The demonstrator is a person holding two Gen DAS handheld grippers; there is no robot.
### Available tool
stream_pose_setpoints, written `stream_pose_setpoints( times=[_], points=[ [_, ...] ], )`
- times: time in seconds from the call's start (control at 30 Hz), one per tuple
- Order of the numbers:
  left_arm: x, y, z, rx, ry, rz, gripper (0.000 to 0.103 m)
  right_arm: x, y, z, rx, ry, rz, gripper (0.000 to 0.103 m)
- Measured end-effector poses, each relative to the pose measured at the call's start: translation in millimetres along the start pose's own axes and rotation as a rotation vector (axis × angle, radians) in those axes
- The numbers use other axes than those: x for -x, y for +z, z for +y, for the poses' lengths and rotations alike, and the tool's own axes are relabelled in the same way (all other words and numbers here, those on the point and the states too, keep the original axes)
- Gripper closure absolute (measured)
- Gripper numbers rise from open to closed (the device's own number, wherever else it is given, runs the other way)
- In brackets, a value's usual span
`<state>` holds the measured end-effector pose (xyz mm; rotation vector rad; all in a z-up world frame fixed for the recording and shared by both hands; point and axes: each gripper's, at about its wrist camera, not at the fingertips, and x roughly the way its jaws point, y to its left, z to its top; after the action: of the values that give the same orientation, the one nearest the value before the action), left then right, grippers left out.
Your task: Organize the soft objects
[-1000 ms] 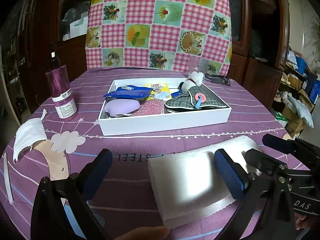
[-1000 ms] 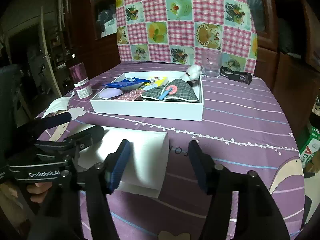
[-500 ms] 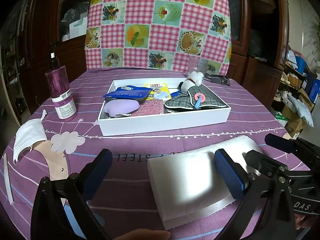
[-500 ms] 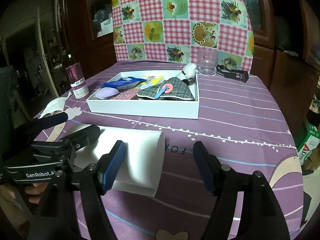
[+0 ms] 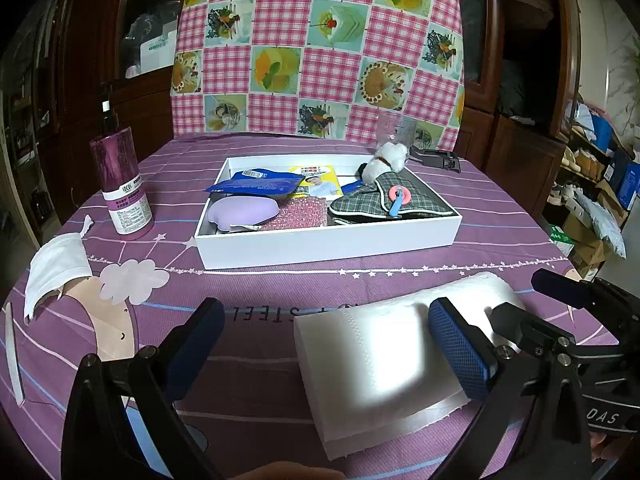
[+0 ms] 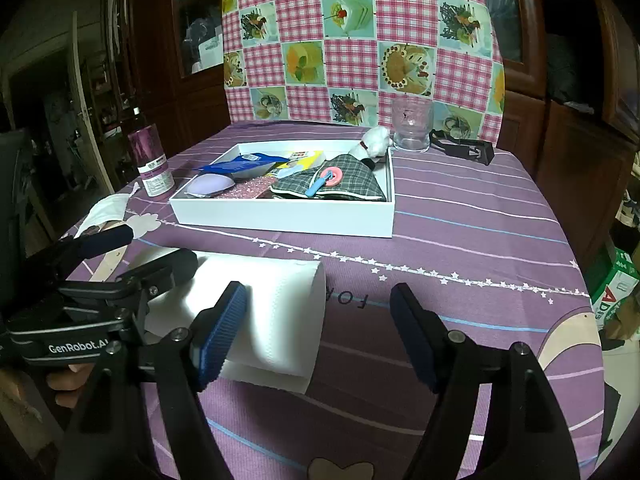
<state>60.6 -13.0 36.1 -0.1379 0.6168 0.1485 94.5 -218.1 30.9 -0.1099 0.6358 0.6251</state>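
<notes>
A folded white towel (image 5: 384, 356) lies on the purple tablecloth near the front edge; it also shows in the right wrist view (image 6: 276, 312). My left gripper (image 5: 324, 352) is open, its right finger over the towel. My right gripper (image 6: 320, 332) is open, its left finger over the towel's right end. A white tray (image 5: 328, 244) behind holds a grey plaid cloth (image 5: 384, 200), a lilac pad (image 5: 240, 212), a blue packet (image 5: 256, 186) and a white plush toy (image 5: 386, 164). A white face mask (image 5: 56, 268) lies at the left.
A purple bottle (image 5: 122, 188) stands left of the tray. A glass cup (image 6: 412, 124) and a black clip (image 6: 464, 150) sit behind the tray. A pink chequered cloth hangs over a chair at the back. The table edge falls off at the right.
Both grippers have barely moved; the right wrist view has shifted slightly. The towel lies in the same place and both grippers stay open.
</notes>
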Motion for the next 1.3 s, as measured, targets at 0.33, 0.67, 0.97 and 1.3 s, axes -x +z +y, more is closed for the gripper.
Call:
stream_pose_setpoints(
  times=[0.33,0.67,0.97,1.3],
  points=[
    [-0.5,-0.3,0.5,0.010,-0.005,0.004,0.000,-0.4,-0.2,0.1,0.000,0.001,0.001,0.027],
    [-0.6,-0.4,0.4,0.010,-0.005,0.004,0.000,-0.1,-0.4,-0.1,0.001,0.000,0.000,0.026],
    [-1.1,-0.4,0.8,0.011,-0.005,0.005,0.000,-0.3,-0.2,-0.3,0.000,0.001,0.001,0.026],
    [-1.1,-1.0,0.1,0.011,-0.013,0.002,0.000,0.5,-0.5,-1.3,-0.003,0.006,0.001,0.026]
  ],
)
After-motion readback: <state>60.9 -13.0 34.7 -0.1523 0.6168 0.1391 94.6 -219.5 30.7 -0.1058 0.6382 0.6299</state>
